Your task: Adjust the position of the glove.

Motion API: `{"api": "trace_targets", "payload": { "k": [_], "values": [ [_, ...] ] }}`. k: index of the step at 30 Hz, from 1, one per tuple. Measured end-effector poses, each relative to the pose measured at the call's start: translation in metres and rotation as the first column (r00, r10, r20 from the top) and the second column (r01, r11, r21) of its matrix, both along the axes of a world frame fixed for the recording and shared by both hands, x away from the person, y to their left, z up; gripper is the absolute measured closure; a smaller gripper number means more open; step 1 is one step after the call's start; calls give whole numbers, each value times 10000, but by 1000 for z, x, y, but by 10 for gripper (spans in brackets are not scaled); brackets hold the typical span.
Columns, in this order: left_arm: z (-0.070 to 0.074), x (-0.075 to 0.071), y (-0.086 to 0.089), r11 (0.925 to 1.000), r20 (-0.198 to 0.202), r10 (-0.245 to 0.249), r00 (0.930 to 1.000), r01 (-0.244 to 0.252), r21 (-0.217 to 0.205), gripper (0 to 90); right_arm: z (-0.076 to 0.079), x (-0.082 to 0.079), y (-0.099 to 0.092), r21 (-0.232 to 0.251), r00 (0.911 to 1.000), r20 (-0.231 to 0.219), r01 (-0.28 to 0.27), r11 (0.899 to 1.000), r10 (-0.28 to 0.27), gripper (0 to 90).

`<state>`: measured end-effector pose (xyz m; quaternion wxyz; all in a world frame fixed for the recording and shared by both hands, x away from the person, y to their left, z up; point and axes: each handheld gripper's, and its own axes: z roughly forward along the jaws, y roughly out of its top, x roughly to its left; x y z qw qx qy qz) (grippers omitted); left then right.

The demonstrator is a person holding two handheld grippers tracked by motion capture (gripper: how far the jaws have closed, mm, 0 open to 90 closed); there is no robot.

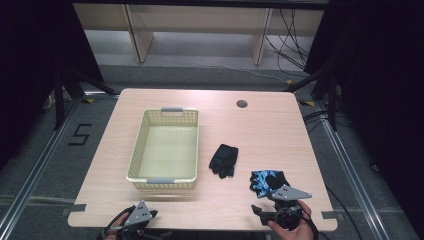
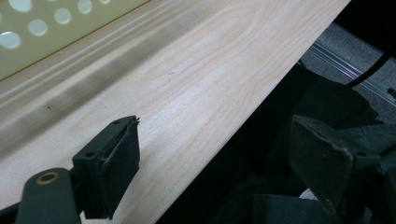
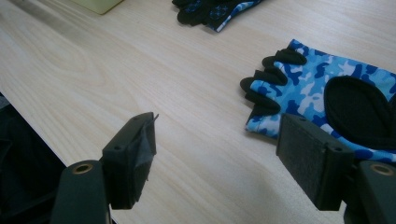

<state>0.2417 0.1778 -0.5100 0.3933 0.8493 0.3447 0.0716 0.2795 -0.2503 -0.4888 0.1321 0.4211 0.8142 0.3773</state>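
The right tool [image 1: 264,209] is at the near right edge of the bench [image 1: 280,130], held by a hand [image 1: 292,227], and its jaws stand wide apart with nothing between them. In the right gripper view the two black jaws point toward the blue camouflage glove [image 3: 327,88], which lies flat on the bench just in front of the tool. One jaw is already very near the cuff side of this glove, but I cannot tell if it touches the cloth. The other jaw is over bare wood.

The left tool [image 1: 150,216] is at the near left edge of the bench, also released and empty; in the left gripper view its jaws are apart, one over the wood and one past the bench edge.

A second glove, the black glove [image 1: 223,160], lies a little farther away, between the blue one and the basket [image 1: 137,150]. The basket is pale yellow with holes in its walls, and it stands on the left part of the bench with nothing inside.

I judge the blue camouflage glove to be light and soft, so it will fold and hang when lifted, not keep its shape. It is not fragile and the cloth should not slip much. A good place to take it is probably the near edge at the cuff, where the jaws can pinch the two layers together. The short black finger ends [image 3: 268,84] are thin and may slide out.
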Motion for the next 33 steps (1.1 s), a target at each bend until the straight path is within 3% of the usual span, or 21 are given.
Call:
{"api": "trace_targets", "payload": {
  "k": [7,9,12,14,18,19,20,25,27,31,33],
  "values": [
    [0,0,0,10000,17,10,10000,-10,12,167,1,0,1,-1,10000,-55,-72,10000,72,330],
    [0,0,0,10000,13,4,10000,-4,12,167,1,0,1,-138,9997,230,-96,9999,99,349],
    [0,0,0,10000,18,-8,10000,8,12,167,1,0,3,-5,9999,105,-65,10000,65,353],
    [0,0,0,10000,19,7,10000,-7,17,167,2,1,3,-172,9997,217,-135,9998,139,355],
    [0,-1,0,9999,-98,97,9999,-98,-93,167,4,5,5,-63,9988,434,-207,9998,209,352],
    [1,0,1,10000,-6,-23,10000,23,-8,168,5,3,8,150,10000,-22,27,9999,-26,352],
    [1,0,0,10000,-11,-11,10000,11,-15,167,5,7,7,-8,9990,405,-183,9998,183,352],
    [-1,1,-1,9998,-47,193,9998,-192,61,168,11,18,15,24,9982,517,-307,9995,305,354],
    [0,1,-1,9999,-22,91,10000,-92,-129,167,13,20,17,19,9976,620,-311,9995,309,358],
    [0,2,1,10000,-26,92,10000,-92,-31,168,21,35,25,479,9961,685,-583,9971,550,422],
    [0,1,1,10000,-39,-35,10000,35,19,168,24,42,31,426,9948,796,-674,9968,639,462]
  ]
}}
